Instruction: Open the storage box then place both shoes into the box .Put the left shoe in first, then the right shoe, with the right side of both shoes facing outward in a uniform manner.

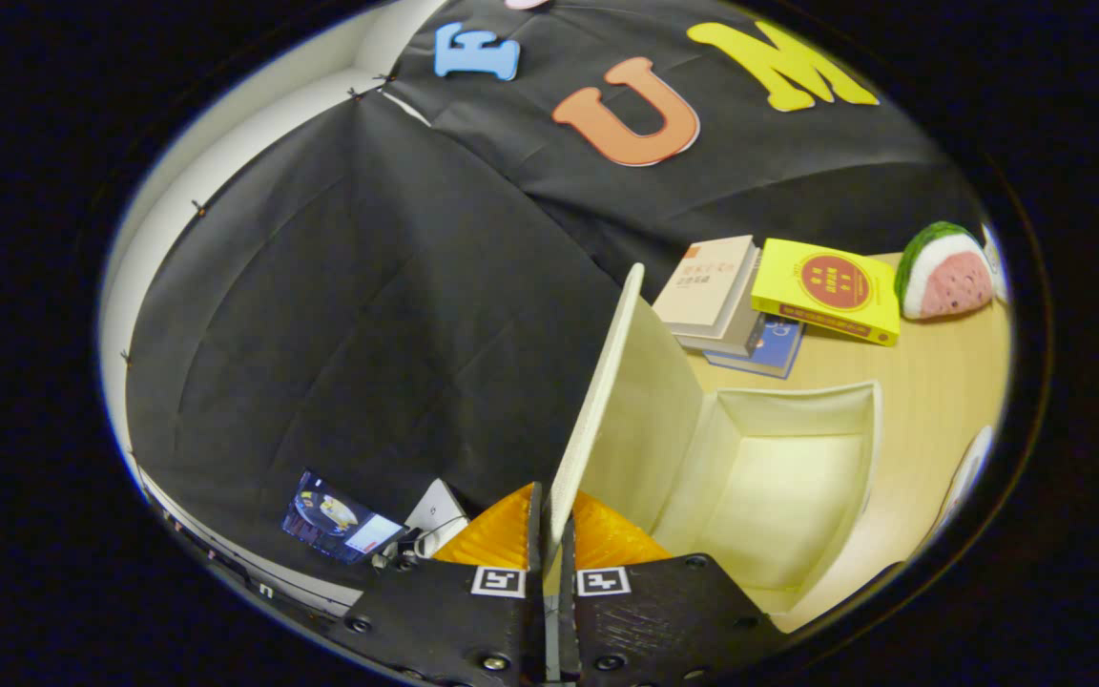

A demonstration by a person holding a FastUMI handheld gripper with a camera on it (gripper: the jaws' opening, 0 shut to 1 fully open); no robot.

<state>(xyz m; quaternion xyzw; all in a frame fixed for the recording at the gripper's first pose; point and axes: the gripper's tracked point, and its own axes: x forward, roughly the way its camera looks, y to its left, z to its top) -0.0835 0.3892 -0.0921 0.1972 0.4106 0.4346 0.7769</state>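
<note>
The lid (607,401) is clamped in the gripper (549,534) and raised; the storage box (778,496) stands open, so release comes next.

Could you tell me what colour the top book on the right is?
The book is yellow with a red circle, in the gripper view.

Gripper (549,534): at the bottom centre of the frame, its body filling the lower middle.
Fingers (502,534): two, drawn close together, one on each side of a thin upright panel, the lid (597,401).
Grip: both fingers press on the lid's lower edge, with no gap visible between them and it.
Tilt: the whole view leans, so the gripper is rolled to one side.
Markers: one square tag on each finger base.
</note>
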